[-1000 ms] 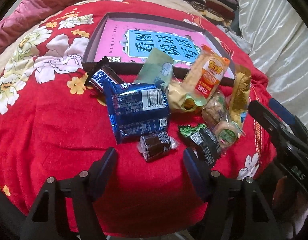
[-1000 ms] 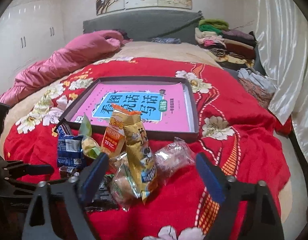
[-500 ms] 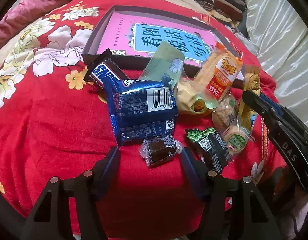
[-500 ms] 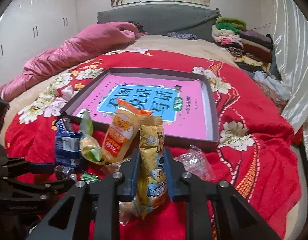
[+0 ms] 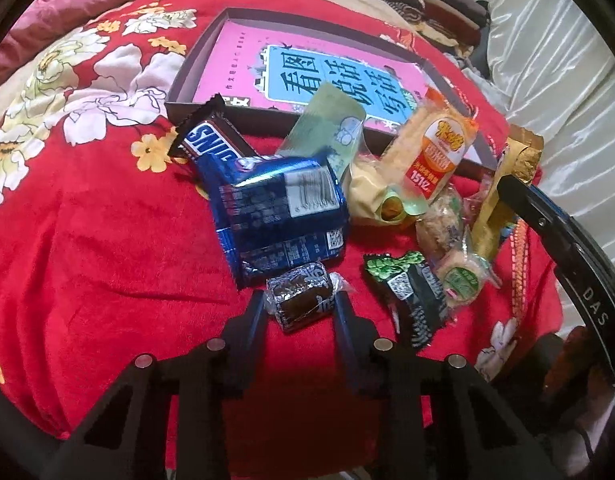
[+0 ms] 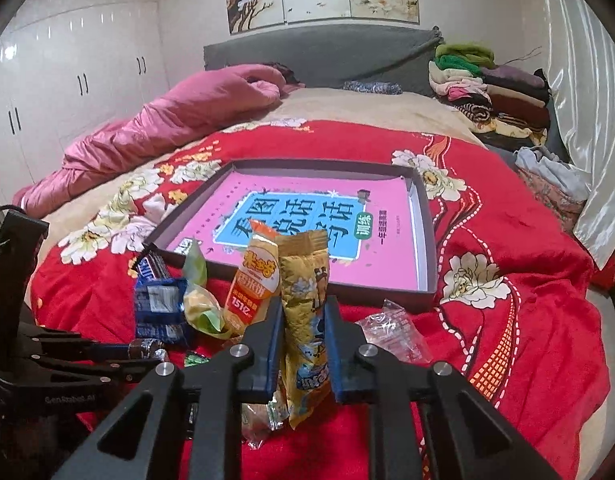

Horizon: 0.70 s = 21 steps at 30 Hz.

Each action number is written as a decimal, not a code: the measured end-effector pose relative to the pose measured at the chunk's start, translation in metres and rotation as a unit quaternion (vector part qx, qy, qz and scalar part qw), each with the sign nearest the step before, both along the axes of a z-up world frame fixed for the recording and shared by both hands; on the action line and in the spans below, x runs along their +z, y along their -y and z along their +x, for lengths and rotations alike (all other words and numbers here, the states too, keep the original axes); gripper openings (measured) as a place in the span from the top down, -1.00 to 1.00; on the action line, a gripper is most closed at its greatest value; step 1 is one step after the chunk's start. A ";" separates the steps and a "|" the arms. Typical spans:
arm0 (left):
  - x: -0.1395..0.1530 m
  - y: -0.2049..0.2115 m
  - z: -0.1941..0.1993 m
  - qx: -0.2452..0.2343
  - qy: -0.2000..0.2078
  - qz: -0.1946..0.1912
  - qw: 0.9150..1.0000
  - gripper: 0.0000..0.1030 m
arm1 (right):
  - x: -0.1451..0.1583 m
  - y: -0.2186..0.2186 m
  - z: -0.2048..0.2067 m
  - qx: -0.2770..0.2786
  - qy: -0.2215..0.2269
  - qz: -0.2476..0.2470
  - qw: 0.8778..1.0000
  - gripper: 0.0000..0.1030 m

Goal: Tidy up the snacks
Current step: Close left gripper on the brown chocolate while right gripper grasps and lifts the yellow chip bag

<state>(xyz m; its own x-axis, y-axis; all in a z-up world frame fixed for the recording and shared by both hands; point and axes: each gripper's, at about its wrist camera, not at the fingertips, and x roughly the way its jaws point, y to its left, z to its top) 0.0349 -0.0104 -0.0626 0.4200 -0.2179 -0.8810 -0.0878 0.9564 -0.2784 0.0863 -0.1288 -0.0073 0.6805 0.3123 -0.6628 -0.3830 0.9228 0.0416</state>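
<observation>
Right gripper (image 6: 303,344): clamped on tall yellow foil snack pouch (image 6: 305,312), gripped approx mid-height, pouch upright betw. the pads, top crimp free above. Prob. light, crinkly, slippery film; contents likely brittle, so gentle squeeze, hold at body not at seal.

Left gripper (image 5: 301,310): pads closed in on both sides of small dark brown wrapped candy block (image 5: 301,300), touching or nearly so; can't tell if weight taken yet, block on red floral bedspread (image 5: 87,240). Looks firm, compact, light; twisted clear wrapper ends slick, so grip across block itself.

Just beyond: blue foil biscuit pack (image 5: 275,220), black-and-green sachet (image 5: 411,292), orange-and-white rice cracker packet (image 5: 435,156), brown Snickers bar (image 5: 207,140), all in loose heap near front edge of shallow dark tray w/ pink printed base (image 6: 423,216). Tray holds no snacks, prob. the destination.
</observation>
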 end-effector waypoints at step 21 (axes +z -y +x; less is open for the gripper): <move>0.058 -0.010 -0.005 -0.002 0.083 0.005 0.997 0.33 | 0.031 0.026 0.005 -0.022 0.044 0.072 0.996 0.63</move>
<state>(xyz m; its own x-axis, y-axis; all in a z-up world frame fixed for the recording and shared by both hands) 0.0297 -0.0008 -0.0046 0.5597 -0.2105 -0.8015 -0.0381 0.9596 -0.2786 0.0910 -0.1547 0.0237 0.7494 0.3687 -0.5501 -0.3503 0.9256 0.1431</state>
